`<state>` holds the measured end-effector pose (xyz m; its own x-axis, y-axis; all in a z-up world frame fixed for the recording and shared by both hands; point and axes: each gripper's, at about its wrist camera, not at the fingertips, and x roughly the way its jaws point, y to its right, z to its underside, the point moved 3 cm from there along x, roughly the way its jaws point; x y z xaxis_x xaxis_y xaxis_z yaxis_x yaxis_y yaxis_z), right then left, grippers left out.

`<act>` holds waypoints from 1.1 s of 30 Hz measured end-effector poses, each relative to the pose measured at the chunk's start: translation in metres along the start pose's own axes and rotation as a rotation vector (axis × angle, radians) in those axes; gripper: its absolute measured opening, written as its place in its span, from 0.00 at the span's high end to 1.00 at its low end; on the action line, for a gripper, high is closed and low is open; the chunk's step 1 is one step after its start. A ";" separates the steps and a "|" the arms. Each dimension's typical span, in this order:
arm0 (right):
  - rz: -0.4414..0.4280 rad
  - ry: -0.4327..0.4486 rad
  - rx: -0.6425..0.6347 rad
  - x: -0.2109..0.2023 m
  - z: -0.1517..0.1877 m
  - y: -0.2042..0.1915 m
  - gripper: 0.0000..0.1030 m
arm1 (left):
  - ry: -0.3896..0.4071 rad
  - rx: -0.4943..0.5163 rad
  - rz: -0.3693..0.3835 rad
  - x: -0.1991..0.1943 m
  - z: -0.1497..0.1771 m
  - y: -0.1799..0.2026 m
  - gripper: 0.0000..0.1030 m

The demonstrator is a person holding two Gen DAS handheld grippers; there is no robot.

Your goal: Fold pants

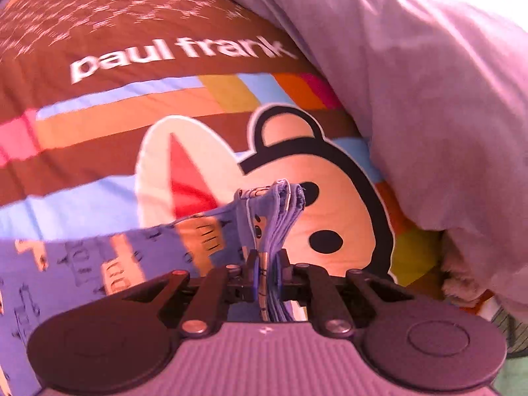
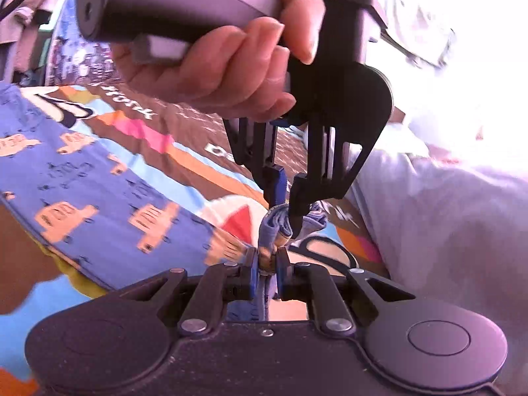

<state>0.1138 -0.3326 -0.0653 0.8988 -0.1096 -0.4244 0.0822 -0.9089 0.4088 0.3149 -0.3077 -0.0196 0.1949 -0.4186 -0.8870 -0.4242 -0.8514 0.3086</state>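
Largest in view is the bedspread (image 1: 109, 105), brown with coloured stripes and a cartoon face, covering the bed under everything. A pale blanket (image 1: 412, 99) is heaped over it from twelve to three o'clock in the left wrist view.

On the bedspread we see the pants (image 2: 109, 198), blue with orange cars. They lie spread toward nine o'clock in the right wrist view, and one bunched edge rises to the centre, where both grippers meet.

A hand (image 2: 224, 66) holds the left gripper (image 2: 283, 213), which comes down from twelve o'clock, nearly closed on that bunched edge. The right gripper (image 2: 267, 264) sits just below it at six o'clock, also nearly closed, pinching the same gathered cloth. In its own view the left gripper (image 1: 267, 264) pinches several stacked layers.

We judge the risks as follows:
- The two grips sit almost touching, so pulling them apart could tug the edge out of one.
- The stacked layers may slide unevenly, so an inner layer could slip free and spoil the fold.
- The heaped blanket lies near at three o'clock and could snag the lifted cloth.
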 end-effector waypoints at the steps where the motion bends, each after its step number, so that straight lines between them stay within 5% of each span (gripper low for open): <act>1: -0.010 0.006 -0.012 -0.003 -0.004 -0.004 0.89 | 0.022 -0.025 0.016 -0.007 0.006 -0.012 0.90; 6: -0.086 0.054 -0.071 -0.019 -0.023 -0.039 0.89 | 0.132 -0.127 0.043 -0.040 0.047 -0.077 0.90; 11: -0.187 0.057 -0.167 -0.023 -0.029 -0.101 0.89 | 0.158 -0.302 0.108 -0.034 0.090 -0.158 0.90; 15: -0.149 0.059 -0.469 -0.022 -0.017 -0.156 0.89 | 0.162 -0.428 0.209 -0.009 0.112 -0.201 0.89; 23: -0.117 0.023 -0.562 -0.018 -0.013 -0.170 0.83 | 0.210 -0.454 0.366 0.007 0.127 -0.228 0.86; 33: -0.067 0.020 -0.595 -0.003 -0.008 -0.182 0.75 | 0.229 -0.431 0.384 0.008 0.131 -0.230 0.86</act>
<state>0.0992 -0.1640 -0.1320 0.8908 -0.0475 -0.4519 0.3604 -0.5317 0.7664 0.2982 -0.0740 -0.1429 0.3044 -0.7371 -0.6033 -0.1160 -0.6573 0.7446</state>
